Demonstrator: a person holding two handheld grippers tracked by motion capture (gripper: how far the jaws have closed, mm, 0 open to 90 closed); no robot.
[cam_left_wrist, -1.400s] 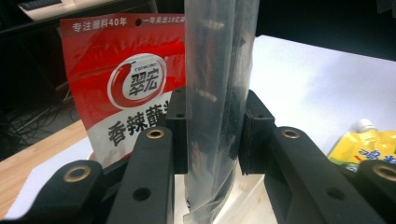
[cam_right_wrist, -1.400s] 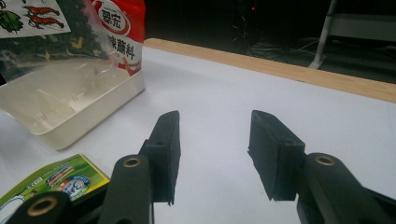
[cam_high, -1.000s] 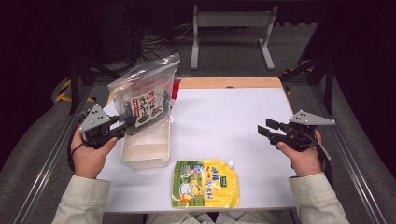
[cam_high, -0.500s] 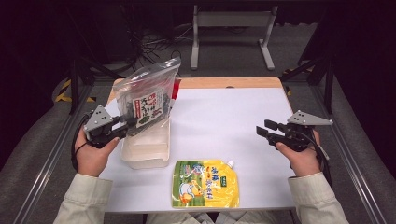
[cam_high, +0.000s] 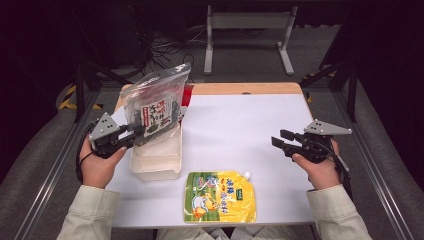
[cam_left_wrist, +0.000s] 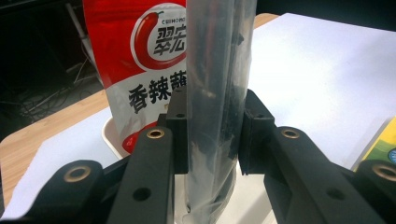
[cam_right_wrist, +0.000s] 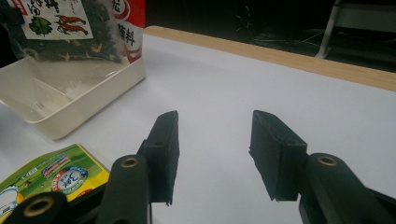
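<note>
While the left gripper (cam_high: 131, 134) clamps its jaws on the clear bag of dried seaweed (cam_high: 155, 111), the bag stands upright in the white tray (cam_high: 155, 165), at about 10 o'clock on the white table (cam_high: 240, 130). In the left gripper view the two pads press on the thin edge of this bag (cam_left_wrist: 217, 93), and the film is crumpled between them. Behind it, a red pouch (cam_left_wrist: 140, 60) with a chili picture stands in the same tray.

I judge that the step in hand is packing the tray: the seaweed bag is being set in beside the red pouch. The next move, I think, calls for releasing it gently so that it leans and does not fall out, because such a light, stiff film bag tips easily.

The right gripper (cam_high: 281, 141) hovers at 3 o'clock, its jaws half apart with nothing between them; in the right gripper view the pads (cam_right_wrist: 163, 140) are flat, black and slightly ribbed. The yellow spout pouch (cam_high: 220, 197) lies flat at 6 o'clock, near the front edge, well apart from both grippers. It looks soft, glossy and full, so it may sag when lifted by one corner. The tray is smooth rigid plastic with rounded corners.
</note>
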